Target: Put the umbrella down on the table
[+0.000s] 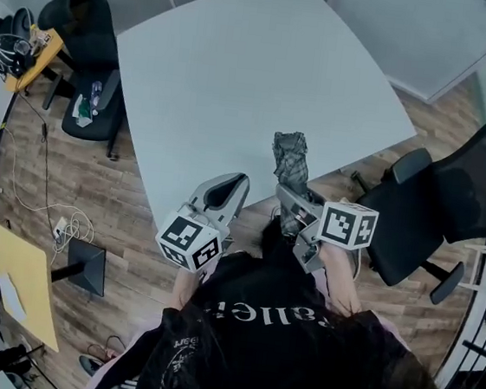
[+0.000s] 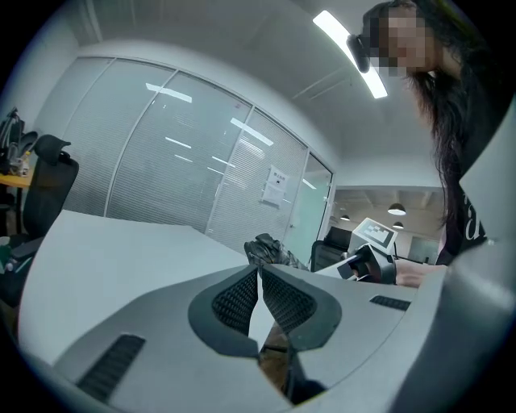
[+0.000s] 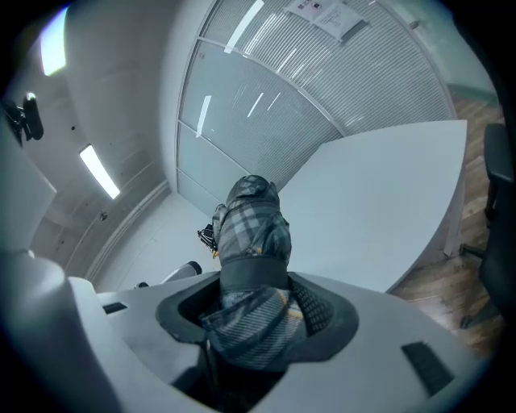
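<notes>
A folded grey plaid umbrella sticks out of my right gripper, whose jaws are shut on its lower part just below a dark strap. It hangs over the near edge of the large white table, its tip pointing toward the far side. My left gripper is beside it on the left, also at the table's near edge, shut with its pads meeting and nothing between them. In the left gripper view the umbrella and the right gripper show to the right.
A black office chair stands close on the right of the table's corner. Another dark chair is off the table's left side. A yellow desk and cables lie on the wooden floor at the left. A glass partition runs behind the table.
</notes>
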Demonstrator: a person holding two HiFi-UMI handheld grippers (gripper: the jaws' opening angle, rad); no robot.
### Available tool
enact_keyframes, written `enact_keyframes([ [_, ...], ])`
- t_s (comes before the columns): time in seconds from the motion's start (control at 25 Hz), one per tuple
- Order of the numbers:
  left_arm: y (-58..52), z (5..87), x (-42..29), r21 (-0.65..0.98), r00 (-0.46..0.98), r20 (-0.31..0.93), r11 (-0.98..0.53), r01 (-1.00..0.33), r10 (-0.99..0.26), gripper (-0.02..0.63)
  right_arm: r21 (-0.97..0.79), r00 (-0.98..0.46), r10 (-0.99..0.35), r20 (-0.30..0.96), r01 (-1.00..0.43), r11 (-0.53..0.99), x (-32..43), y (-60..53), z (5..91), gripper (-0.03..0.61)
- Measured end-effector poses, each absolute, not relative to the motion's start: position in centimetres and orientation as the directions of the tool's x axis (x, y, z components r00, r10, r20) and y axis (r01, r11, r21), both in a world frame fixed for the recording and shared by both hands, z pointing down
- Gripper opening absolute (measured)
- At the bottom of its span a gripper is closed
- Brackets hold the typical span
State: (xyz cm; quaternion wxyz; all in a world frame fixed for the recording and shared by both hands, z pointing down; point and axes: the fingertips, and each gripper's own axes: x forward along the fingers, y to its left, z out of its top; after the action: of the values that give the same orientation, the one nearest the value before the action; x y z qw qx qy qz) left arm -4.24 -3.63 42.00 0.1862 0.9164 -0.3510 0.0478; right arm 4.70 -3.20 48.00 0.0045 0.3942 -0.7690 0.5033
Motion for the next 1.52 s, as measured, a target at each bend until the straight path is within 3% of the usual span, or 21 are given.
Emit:
enact_keyframes([
  [0.72,-13.1,41.8,-0.1,0.300,0.581,0.252,-0.508,-0.807,-0.774,0.026,-0.741,-0.760,-0.478,0.440,-0.608,0.285,10.8,-16.4,49.8,0.236],
  [1.12,-13.6,42.5,-2.8,0.295,0.498,0.276,-0.421,-0.858,-0.822,0.026,-0.674,-0.740,-0.439,0.510,-0.661,0.330,9.3,-23.2,54.2,0.236],
  [1.52,-15.7,41.9,-6.3,0.284,0.499,0.275,-0.427,-0.859,-0.822,0.026,-0.534,-0.679,-0.406,0.612,-0.733,0.420,5.3,-28.8,59.0,0.236],
])
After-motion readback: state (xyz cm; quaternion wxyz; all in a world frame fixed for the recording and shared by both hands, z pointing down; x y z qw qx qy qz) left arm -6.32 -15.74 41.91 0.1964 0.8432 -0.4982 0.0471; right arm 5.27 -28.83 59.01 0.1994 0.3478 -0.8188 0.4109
